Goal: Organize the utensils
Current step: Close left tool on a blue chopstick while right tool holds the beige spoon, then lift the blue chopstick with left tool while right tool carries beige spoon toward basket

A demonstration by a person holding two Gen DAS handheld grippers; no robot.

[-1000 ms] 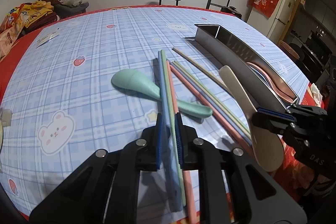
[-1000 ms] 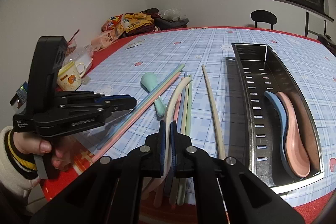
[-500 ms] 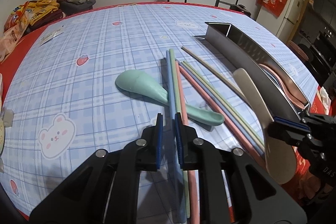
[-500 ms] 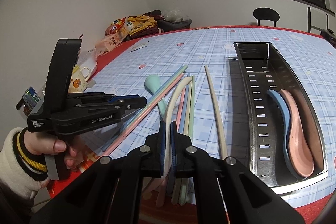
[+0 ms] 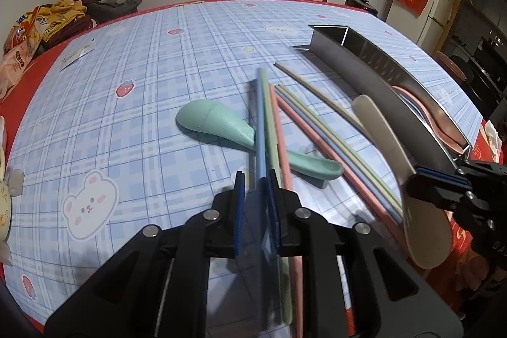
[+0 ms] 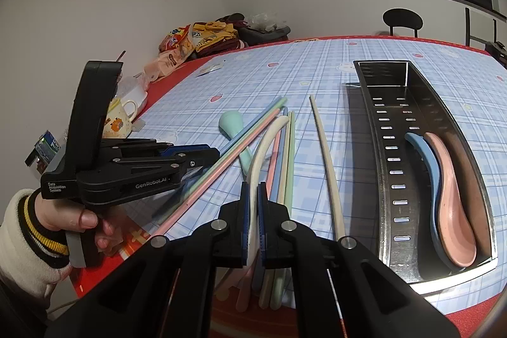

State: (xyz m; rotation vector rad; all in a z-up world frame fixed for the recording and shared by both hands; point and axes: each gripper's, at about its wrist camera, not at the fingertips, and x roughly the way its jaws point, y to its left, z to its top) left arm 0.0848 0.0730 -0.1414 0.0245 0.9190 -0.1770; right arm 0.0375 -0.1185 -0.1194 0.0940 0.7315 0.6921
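While both grippers sit over the loose pile, we judge we're mid-transfer: spoons and chopsticks go from the table into the steel tray

Our right gripper is clenched on the cream spoon at its handle, bowl end toward us; in the left view the spoon looks raised above the chopsticks, just beside the tray's near wall. Next we need to swing it right over that wall and lay it lengthwise beside the pink spoon and blue spoon already nested inside, then let go low so it doesn't bounce

Our left gripper has the blue chopstick running between its pads; fingers look slightly apart, the near end is blurred, so we cannot tell if it's gripped. It needs a firm pinch before any lift: thin, smooth stick, likely to pivot

Still on the cloth: mint spoon lying under the blue, green and pink sticks, a fan of pastel chopsticks between it and the tray, one cream chopstick nearest the tray. All matte pastel plastic, speckled finish
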